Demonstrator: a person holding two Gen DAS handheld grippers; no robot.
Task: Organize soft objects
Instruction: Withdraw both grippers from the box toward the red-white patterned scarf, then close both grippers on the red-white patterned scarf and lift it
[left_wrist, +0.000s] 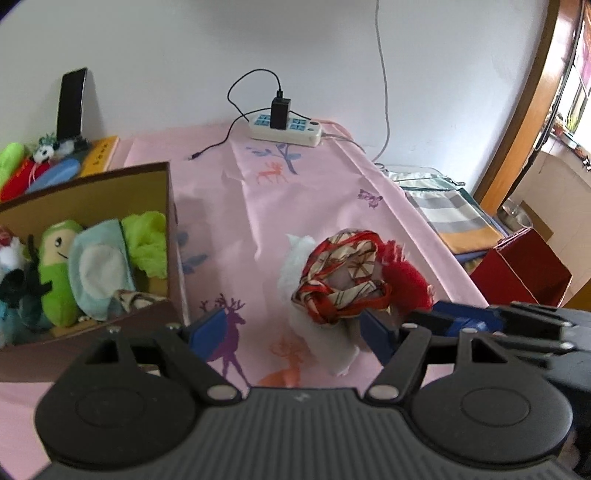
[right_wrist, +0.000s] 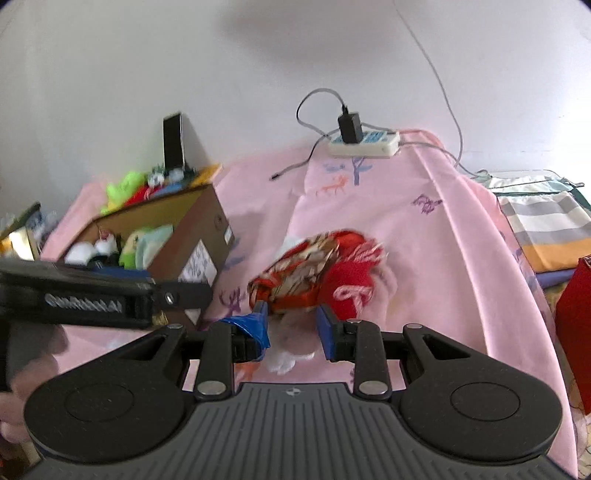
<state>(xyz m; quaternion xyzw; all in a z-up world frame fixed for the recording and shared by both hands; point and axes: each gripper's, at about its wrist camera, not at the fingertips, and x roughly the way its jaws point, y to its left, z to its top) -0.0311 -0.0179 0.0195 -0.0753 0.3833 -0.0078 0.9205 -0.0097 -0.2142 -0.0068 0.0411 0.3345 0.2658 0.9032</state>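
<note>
A: Which items are showing incompletely?
B: Motion blur is smearing the scarf bundle (right_wrist: 314, 273) in the right wrist view. The left tool (left_wrist: 291, 332) body is covering the box's (left_wrist: 92, 328) near wall.
A: And the red box (left_wrist: 517, 273)?
B: The right tool is hiding its lower part.

one cardboard box (left_wrist: 168, 206) stuffed with soft toys, one power strip (left_wrist: 286, 129) with one black charger (left_wrist: 280, 112), one knotted scarf (left_wrist: 345, 278), one phone (left_wrist: 71, 103) upper left, one red box (left_wrist: 521, 269) far right.
</note>
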